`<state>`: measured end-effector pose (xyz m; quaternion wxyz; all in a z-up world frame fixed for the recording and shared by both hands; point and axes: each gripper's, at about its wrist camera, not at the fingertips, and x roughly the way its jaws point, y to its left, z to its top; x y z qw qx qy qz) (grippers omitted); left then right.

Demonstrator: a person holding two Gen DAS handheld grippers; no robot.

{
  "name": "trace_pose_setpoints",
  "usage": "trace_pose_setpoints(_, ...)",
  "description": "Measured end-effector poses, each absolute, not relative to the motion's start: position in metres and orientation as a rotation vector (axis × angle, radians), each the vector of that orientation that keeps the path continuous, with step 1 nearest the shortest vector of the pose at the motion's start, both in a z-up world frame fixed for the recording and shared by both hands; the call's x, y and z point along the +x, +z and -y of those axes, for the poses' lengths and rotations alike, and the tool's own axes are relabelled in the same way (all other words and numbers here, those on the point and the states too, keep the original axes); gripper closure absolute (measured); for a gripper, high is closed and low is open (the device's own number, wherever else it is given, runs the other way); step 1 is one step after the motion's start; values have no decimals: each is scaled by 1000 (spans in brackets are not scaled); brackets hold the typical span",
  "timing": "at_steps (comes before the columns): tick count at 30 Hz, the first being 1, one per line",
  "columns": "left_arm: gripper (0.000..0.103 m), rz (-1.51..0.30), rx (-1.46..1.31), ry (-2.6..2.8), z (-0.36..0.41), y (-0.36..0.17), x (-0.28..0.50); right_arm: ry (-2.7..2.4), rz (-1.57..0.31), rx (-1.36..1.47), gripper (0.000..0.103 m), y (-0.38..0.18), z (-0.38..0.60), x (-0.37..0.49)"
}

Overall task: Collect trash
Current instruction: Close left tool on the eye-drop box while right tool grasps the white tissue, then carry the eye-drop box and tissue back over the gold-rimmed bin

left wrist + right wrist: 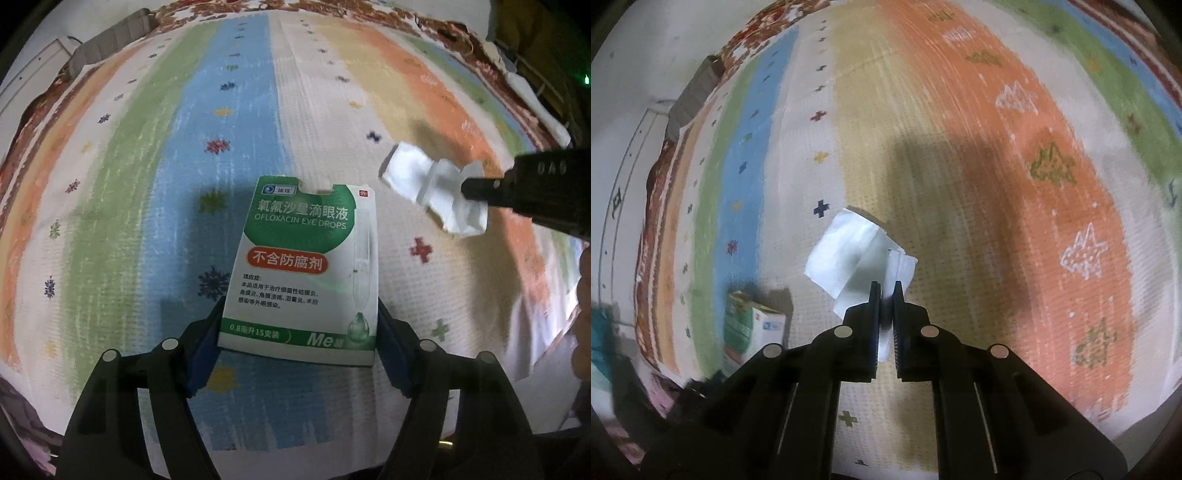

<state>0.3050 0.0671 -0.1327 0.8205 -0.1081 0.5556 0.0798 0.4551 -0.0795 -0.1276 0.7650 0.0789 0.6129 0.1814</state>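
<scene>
A green and white eye drops box [299, 266] lies flat on the striped rug [184, 147]. My left gripper [301, 306] has its blue pads against the box's two long sides near its lower end. The box also shows at the lower left of the right wrist view [753, 321]. A crumpled white paper tissue [849, 254] is pinched at one end by my right gripper [885, 286], whose jaws are nearly together. From the left wrist view, the tissue [424, 181] hangs off the right gripper [467, 188], to the right of the box and beyond it.
The rug covers most of the floor; its patterned red border [332, 11] runs along the far side. A grey ribbed object [110, 37] and white furniture [29, 74] stand at the far left. A person's hand [583, 280] shows at the right edge.
</scene>
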Motion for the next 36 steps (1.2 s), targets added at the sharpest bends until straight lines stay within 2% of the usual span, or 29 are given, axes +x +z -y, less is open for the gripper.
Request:
trace_pose_setpoints(5,31,-1138,-300,108,-71,-106,301,427,-1242,36,98,-101,74,443)
trace_pose_setpoints(16,31,-1066,-455,71,-86,-74,285,531,-1098,-62,98,-41,72,395)
trace_pose_setpoints(36,31,-929,-499,18,-59,-24,226,610,-932,-144,98,10,86,308)
